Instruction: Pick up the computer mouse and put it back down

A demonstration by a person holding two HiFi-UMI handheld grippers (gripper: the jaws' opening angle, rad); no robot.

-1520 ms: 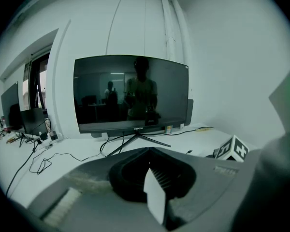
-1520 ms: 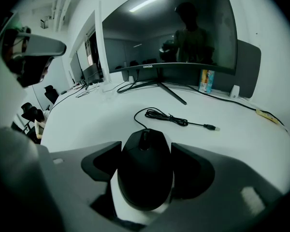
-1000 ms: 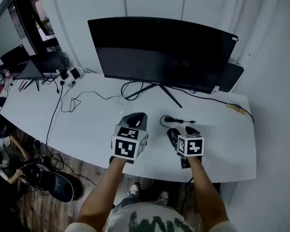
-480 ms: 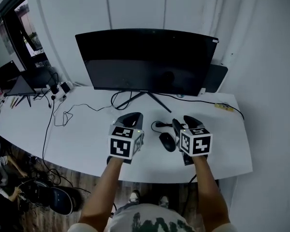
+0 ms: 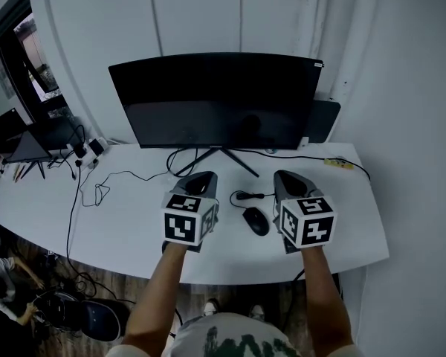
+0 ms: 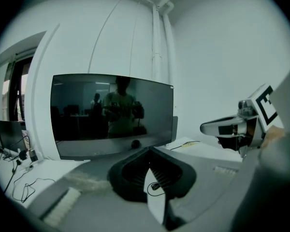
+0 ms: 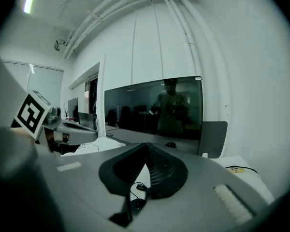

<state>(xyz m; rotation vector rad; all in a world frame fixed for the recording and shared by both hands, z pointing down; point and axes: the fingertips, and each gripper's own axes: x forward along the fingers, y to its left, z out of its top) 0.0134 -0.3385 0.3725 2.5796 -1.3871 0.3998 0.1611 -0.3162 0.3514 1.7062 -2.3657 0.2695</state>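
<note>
The black computer mouse [image 5: 256,220] lies on the white desk [image 5: 134,222], its cable looping toward the monitor. It sits between my two grippers and below them, touching neither. My right gripper [image 5: 287,178] hangs in the air just right of the mouse, shut and empty. My left gripper [image 5: 202,180] is raised to the mouse's left, jaws together with nothing in them. In the right gripper view the jaws [image 7: 145,149] meet at the tips, and the mouse [image 7: 137,204] shows dark below them. The left gripper view shows closed jaws [image 6: 150,153] over the cable loop [image 6: 156,186].
A wide curved monitor [image 5: 215,99] on a V-shaped foot stands behind the mouse. A dark panel [image 5: 323,121] stands at its right, a yellow plug [image 5: 334,163] on the desk beside it. Cables [image 5: 104,184] and a laptop [image 5: 30,143] lie left. The desk's front edge runs under my wrists.
The right gripper lifted up off the mouse and moved a little to its right, and its jaws closed empty. The mouse stayed on the desk. The left gripper rose slightly.
</note>
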